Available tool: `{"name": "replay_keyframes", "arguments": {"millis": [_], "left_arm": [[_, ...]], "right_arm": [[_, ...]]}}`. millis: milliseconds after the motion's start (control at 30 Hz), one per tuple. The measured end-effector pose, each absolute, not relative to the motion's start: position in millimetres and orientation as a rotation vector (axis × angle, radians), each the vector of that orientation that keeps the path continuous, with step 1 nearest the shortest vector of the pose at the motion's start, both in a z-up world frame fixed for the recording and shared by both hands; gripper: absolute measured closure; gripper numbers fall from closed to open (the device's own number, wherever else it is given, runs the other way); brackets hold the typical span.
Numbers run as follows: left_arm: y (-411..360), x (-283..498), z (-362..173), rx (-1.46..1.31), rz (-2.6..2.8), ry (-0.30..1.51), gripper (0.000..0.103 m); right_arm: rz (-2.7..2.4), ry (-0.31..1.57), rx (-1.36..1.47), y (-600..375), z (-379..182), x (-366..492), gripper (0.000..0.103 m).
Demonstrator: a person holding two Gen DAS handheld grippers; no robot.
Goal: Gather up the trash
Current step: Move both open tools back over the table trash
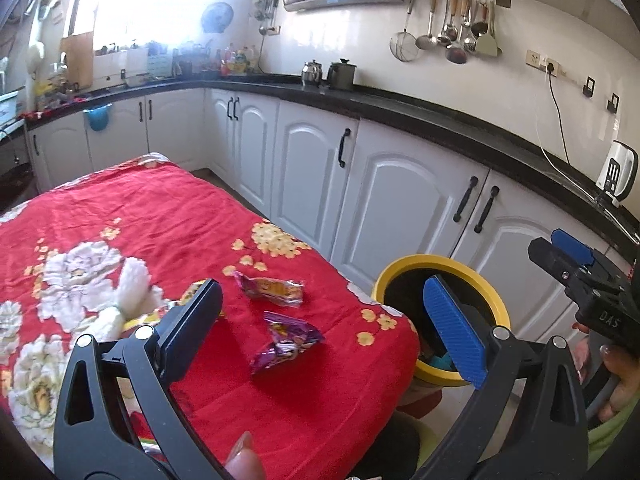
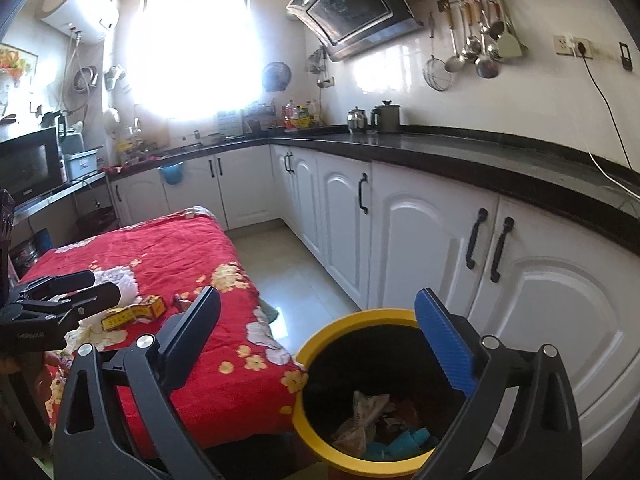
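The left gripper (image 1: 320, 328) hangs above the near end of the bench (image 1: 168, 216), which is draped in a red flowered cloth, and its jaws stand wide apart with nothing between them. Two crumpled purple snack wrappers lie on the cloth just ahead of it: the nearer wrapper (image 1: 286, 342) sits between the two fingers as the left wrist camera sees it, and the farther wrapper (image 1: 272, 288) lies a little beyond, apart from the first. A white tissue wad (image 1: 128, 300) rests to the left of them, and a yellow carton (image 2: 134, 312) lies near it, partly hidden behind the left finger in the left view. Beside the bench's right corner stands the yellow-rimmed bin (image 2: 320, 336), on the floor close to the white cabinet doors (image 2: 420, 248). The right gripper (image 2: 320, 344) is held over the bin's mouth, jaws likewise spread open and empty. Inside the bin lie a crumpled pale wrapper (image 2: 360, 420) and some blue scraps (image 2: 404, 442) against the dark lining. A hand (image 1: 616, 384) grips the right tool's handle at the edge of the left view
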State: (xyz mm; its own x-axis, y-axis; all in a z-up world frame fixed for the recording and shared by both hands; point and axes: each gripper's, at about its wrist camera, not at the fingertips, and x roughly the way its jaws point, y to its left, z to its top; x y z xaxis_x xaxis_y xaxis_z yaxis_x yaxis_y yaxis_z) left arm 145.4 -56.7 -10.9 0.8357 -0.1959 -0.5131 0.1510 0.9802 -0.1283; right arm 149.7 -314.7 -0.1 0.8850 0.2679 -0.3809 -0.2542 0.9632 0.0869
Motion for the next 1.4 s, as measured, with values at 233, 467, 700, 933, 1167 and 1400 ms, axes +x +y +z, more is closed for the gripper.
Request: {"name": "replay_keyframes", "arguments": {"millis": [233,467,700,933,1167,1400], "left_arm": [[-37.2,137.5,-7.4,-0.102,-0.157,0.539,0.010],[-13.6,129.0,-1.8,-0.124,-0.122,0.516,0.010],[16.0,123.7,3.8,-0.154,-0.066,0.493,0.010],[43.6,125.8,1.1,-0.177,-0.004,0.499,0.010],[77.1,129.1,-9.2,-0.182,0.080,0.517,0.010],[106.4,131.9,-20.8,-0.213,0.132,0.547,0.010]], "right_arm": [[0.307,0.403,0.010,-294.7,2.0,144.0,0.008],[0.347,0.408,-0.012,-273.1,3.4,139.9,0.008],[0.382,0.417,-0.027,-256.5,4.5,137.0,0.008],[0.429,0.434,-0.048,-238.4,3.1,136.0,0.008],[0.486,0.458,-0.066,-216.3,-1.3,136.2,0.008],[0.532,0.491,-0.084,-192.0,-8.9,138.5,0.007]]}}
